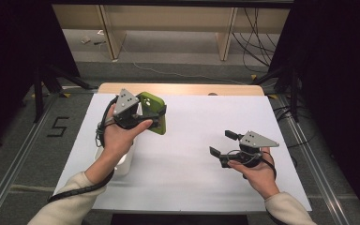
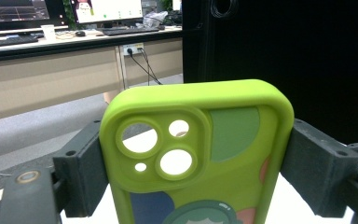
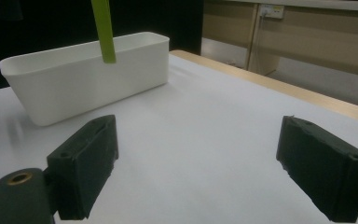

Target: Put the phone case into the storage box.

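**A:** Phone case (image 2: 200, 154), the lime green one with the camera cut-outs: it is off the surface, pinched across its width by the left tongs (image 1: 146, 114). In the left gripper view both black jaws press flat against its two long edges, and it stands upright between them.

**B:** So the pick-up looks done. Where is it in relation to the white bin (image 3: 86, 79)?

**A:** In the high view the case hangs above the far left part of the surface (image 1: 192, 140), with the bin nearer the person, mostly hidden under the left forearm. In the right gripper view a green edge of the case shows in front of the bin's long wall, above its rim, not inside it.

**B:** And the right tongs (image 1: 224, 143)?

**A:** Spread wide, holding nothing, hovering over bare white surface on the right side, well apart from the case.

**B:** What remains, by your reckoning?

**A:** I judge the grasp and lift finished. Carrying the case over the bin and letting go, if that is where it belongs, is yet to come. The bin looks empty from this angle, though I cannot see its floor.
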A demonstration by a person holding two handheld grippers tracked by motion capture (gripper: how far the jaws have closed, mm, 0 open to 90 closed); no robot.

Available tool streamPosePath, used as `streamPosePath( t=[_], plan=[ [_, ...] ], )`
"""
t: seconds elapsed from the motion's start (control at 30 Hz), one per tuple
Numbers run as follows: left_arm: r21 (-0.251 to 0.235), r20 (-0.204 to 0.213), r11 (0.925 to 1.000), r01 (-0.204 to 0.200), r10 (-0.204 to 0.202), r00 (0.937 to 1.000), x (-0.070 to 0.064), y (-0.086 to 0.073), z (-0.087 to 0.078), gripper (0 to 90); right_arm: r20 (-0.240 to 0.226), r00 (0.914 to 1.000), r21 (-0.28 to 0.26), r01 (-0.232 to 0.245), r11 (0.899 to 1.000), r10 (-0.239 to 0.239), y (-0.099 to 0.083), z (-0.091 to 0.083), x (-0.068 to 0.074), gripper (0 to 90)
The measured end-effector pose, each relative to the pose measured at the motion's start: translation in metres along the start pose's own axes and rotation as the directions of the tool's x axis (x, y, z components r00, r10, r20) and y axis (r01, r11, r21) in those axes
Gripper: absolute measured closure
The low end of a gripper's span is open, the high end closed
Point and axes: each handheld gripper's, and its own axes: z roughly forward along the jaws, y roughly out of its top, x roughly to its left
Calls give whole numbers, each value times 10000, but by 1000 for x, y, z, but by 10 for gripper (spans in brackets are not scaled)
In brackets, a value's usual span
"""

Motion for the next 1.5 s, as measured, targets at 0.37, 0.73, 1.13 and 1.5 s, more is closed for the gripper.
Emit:
streamPosePath(
  t=[0.37,0.73,1.13,1.5],
  plan=[
    [-68,-116,9999,127,-128,9999,6,4,-4,162,17,10000,-69,-98,9999,98,-1,-5,-1,138],
    [-58,-268,9999,108,-109,9996,11,5,-7,163,-66,10000,-112,-63,9999,62,-2,-10,-1,138],
    [-16,-436,10000,81,-82,9990,15,6,-9,163,12,10000,-93,-58,9999,58,-3,-17,-2,138],
    [-6,-626,10000,86,-87,9980,23,8,-12,163,15,10000,-108,-22,9999,22,-5,-19,-3,138]
  ],
)
